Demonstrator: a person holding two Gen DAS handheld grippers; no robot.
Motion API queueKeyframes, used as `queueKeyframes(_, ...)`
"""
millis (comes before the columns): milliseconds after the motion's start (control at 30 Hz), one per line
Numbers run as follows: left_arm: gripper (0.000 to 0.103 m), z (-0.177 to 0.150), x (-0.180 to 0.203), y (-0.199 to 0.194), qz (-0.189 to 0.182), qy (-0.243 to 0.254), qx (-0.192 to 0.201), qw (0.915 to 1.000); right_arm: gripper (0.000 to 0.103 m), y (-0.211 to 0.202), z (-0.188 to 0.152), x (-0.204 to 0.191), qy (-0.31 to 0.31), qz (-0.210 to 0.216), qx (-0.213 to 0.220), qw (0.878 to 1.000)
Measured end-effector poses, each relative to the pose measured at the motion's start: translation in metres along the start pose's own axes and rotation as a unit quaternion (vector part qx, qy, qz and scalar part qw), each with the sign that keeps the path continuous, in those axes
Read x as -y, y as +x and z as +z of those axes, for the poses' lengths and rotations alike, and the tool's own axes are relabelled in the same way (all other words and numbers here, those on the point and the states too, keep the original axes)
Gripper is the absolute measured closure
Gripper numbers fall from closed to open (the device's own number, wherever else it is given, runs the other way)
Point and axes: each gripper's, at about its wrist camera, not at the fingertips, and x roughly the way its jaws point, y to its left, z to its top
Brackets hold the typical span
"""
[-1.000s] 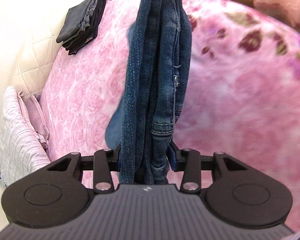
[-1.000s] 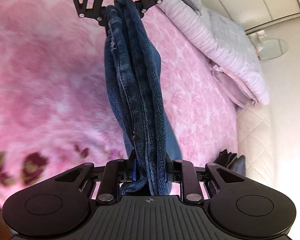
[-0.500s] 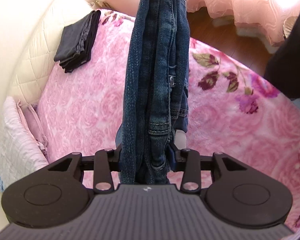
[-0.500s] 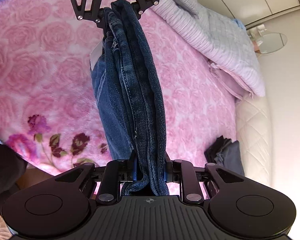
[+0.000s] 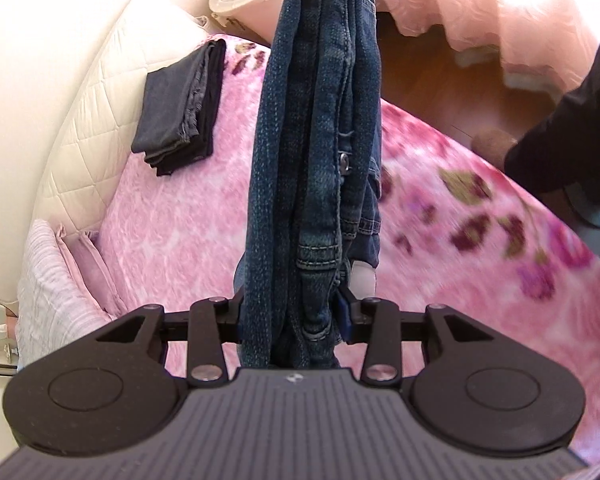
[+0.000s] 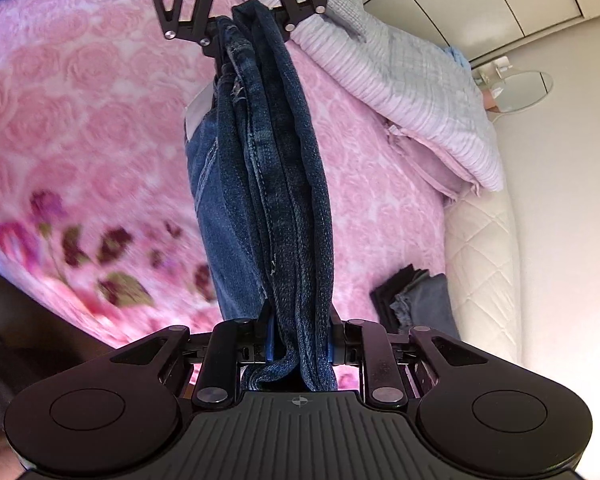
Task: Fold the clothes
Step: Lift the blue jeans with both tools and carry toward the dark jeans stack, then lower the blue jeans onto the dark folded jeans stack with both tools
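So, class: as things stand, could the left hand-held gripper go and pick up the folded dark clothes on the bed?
Probably not yet. The left hand-held gripper is shut on the jeans, which the right hand-held gripper also clamps. The way to the dark clothes looks free.

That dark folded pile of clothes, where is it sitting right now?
The dark folded pile lies on the pink blanket at the bed's corner, against the cream quilted bed frame. In the left wrist view it is left of the hanging jeans.
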Motion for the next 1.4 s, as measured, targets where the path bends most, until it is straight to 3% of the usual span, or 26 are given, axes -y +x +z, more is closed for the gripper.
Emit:
queueKeyframes(400,0.068,0.133,-0.088,0.072,-0.007,-0.044,-0.015,0.9989,0.082,0.051,-0.133,0.131,-0.018,0.017,0.020,0.999)
queueKeyframes(733,0.068,0.189,-0.191,0.133,0.020,-0.022,0.021,0.9993,0.082,0.095,-0.181,0.230,-0.020,-0.014,0.001,1.000)
queueKeyframes(1033,0.068,0.246,-0.325,0.216,0.098,-0.010,0.018,0.9950,0.082,0.171,-0.215,0.362,-0.027,-0.080,-0.002,0.996)
queueKeyframes(1133,0.068,0.267,-0.358,0.258,0.147,-0.023,0.000,0.9888,0.082,0.215,-0.235,0.408,-0.043,-0.116,0.020,0.992)
queueKeyframes(1233,0.068,0.279,-0.366,0.317,0.188,-0.044,-0.023,0.9808,0.082,0.271,-0.261,0.432,-0.054,-0.162,0.052,0.984)
queueKeyframes(1333,0.067,0.282,-0.342,0.407,0.187,-0.045,-0.053,0.9798,0.082,0.343,-0.293,0.424,-0.047,-0.161,0.068,0.983)
queueKeyframes(1400,0.065,0.282,-0.314,0.472,0.143,-0.043,-0.079,0.9856,0.081,0.400,-0.314,0.399,-0.047,-0.121,0.057,0.990)
